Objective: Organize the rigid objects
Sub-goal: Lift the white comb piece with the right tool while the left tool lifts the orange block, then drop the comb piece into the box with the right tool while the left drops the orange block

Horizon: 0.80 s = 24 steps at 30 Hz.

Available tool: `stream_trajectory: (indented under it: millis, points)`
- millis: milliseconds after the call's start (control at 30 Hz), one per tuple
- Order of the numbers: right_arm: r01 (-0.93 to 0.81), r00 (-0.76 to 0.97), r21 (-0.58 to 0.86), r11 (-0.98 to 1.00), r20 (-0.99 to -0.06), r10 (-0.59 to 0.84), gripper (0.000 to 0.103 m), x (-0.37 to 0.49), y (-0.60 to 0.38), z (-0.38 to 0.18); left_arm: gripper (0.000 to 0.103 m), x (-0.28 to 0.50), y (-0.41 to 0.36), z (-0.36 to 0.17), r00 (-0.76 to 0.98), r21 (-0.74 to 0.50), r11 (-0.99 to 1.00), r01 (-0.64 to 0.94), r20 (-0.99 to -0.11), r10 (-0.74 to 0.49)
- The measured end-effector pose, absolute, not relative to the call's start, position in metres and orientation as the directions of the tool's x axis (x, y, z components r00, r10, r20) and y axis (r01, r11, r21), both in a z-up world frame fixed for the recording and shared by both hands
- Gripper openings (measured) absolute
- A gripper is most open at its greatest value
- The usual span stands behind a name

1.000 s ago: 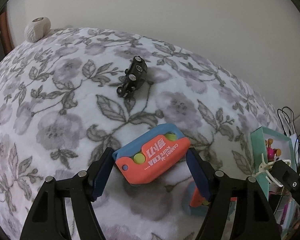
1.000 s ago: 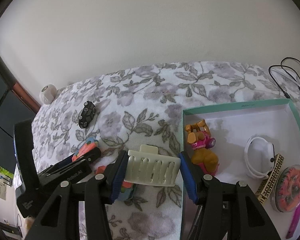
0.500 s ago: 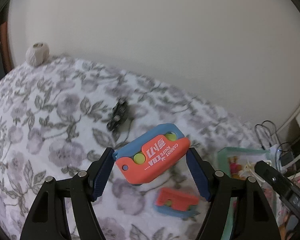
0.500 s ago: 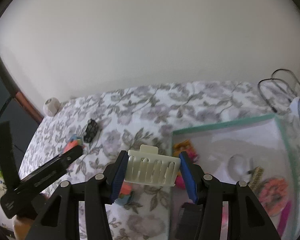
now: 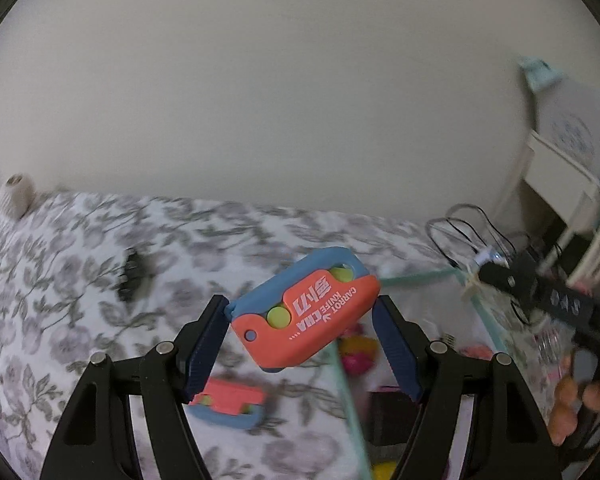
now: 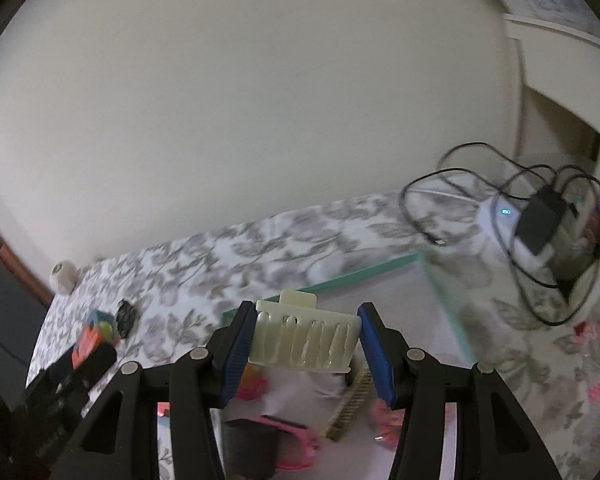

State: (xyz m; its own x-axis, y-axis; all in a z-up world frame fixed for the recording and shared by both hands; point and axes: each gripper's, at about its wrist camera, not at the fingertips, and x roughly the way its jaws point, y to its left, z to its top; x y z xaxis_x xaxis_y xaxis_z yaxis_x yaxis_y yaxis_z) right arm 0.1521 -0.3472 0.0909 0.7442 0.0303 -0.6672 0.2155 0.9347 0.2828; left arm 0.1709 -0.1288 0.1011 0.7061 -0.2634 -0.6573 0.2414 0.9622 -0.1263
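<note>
Two grippers are seen, each clenched on one toy. Between the blue pads of the left gripper (image 5: 300, 336) an orange and blue carrot knife toy (image 5: 306, 316) is clamped; its long axis runs from the lower left pad up toward the upper right, tilted, with the blue loop end pointing up and right and the printed orange face turned toward the camera. It is held in the air above the near edge of the teal-rimmed box (image 5: 416, 276), over the flowered bedspread (image 5: 60, 280). A second orange and blue knife toy (image 5: 230, 404) lies flat on the bedspread, left of the box and below the held one. A small black toy car (image 5: 132, 276), blurred, is seen on the bedspread well left of the box.

Between the fingers (image 6: 236, 348) of the right gripper (image 6: 306, 344) a cream hair claw clip (image 6: 304, 336) is grasped by its two ends; its long axis lies crosswise from pad to pad, nearly level, its teeth pointing down toward the camera and its tab pointing away. It is held above the interior of the box (image 6: 328, 280), in which pink and yellow items are seen, too blurred to be named. Black cables (image 6: 480, 184) lie beyond the far corner of the box.
</note>
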Motion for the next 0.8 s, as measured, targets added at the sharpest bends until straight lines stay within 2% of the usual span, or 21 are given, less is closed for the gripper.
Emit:
stream_trajectory:
  millis: [200,400,800]
  points:
    - [0.278,0.749,0.280,0.919,-0.662,-0.025,0.055,0.140,-0.378,0.092,0.075,0.162,-0.176,0.090,0.686,-0.061,0.943,0.326,-0.671,-0.281]
    - [0.311,0.746,0.269,0.912,-0.664,-0.059,0.055,0.137,-0.393,0.089,0.075,0.163,-0.202,0.079,0.654,-0.057,0.930,0.362,-0.695,-0.297]
    - [0.344,0.665,0.216,0.914,-0.743,-0.075,0.055,0.157,-0.395,0.042,0.075,0.182,-0.233,0.044,0.570,-0.075,0.934,0.348,-0.774,-0.275]
